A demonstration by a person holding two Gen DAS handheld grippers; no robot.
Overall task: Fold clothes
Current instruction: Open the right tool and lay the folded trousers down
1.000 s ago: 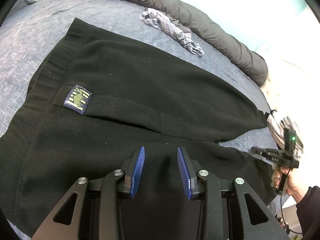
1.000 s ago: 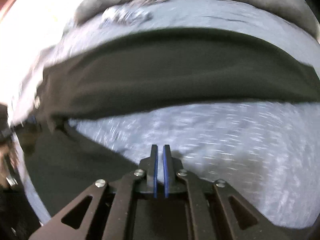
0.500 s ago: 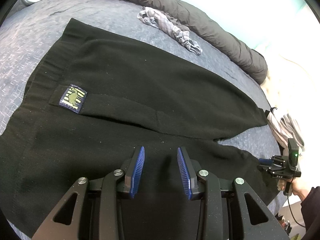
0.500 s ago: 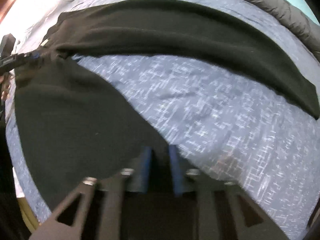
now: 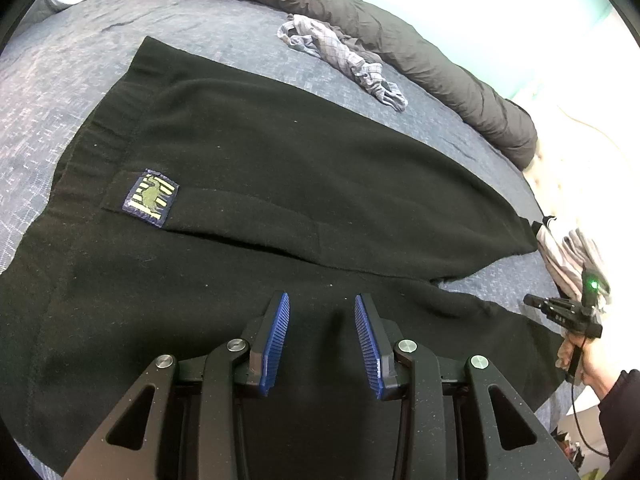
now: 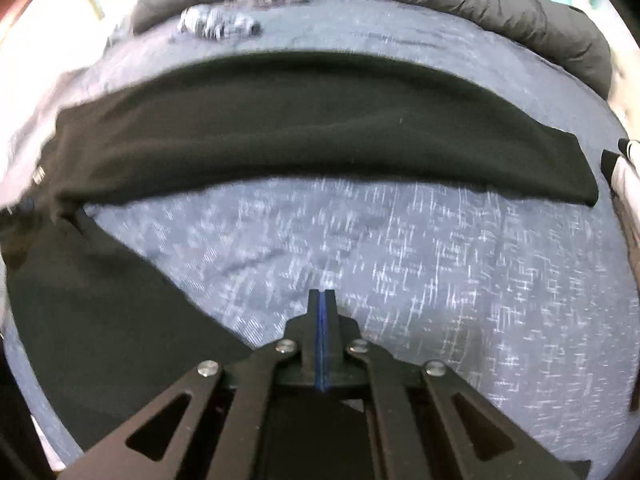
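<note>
Blue-grey bedspread [image 5: 60, 80] carries black trousers [image 5: 280, 168] spread flat, patch label [image 5: 151, 197] at left, checked cloth [image 5: 340, 52] and grey duvet roll [image 5: 400, 40] behind. Left gripper [image 5: 320, 328] hangs released over the near leg. Grey clothes pile [image 5: 568, 256] at right edge. Right gripper [image 6: 321, 308], clenched on nothing, was parted over the leg half a second ago; now it's above bare bedspread [image 6: 440, 280].

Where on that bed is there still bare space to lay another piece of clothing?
Bare blue bedspread shows in the wedge between the two legs of the black trousers, and on the left beyond the waistband, up to the rolled grey duvet. The far edge is crowded by a crumpled checked garment, and the right edge by a grey-white pile.
</note>
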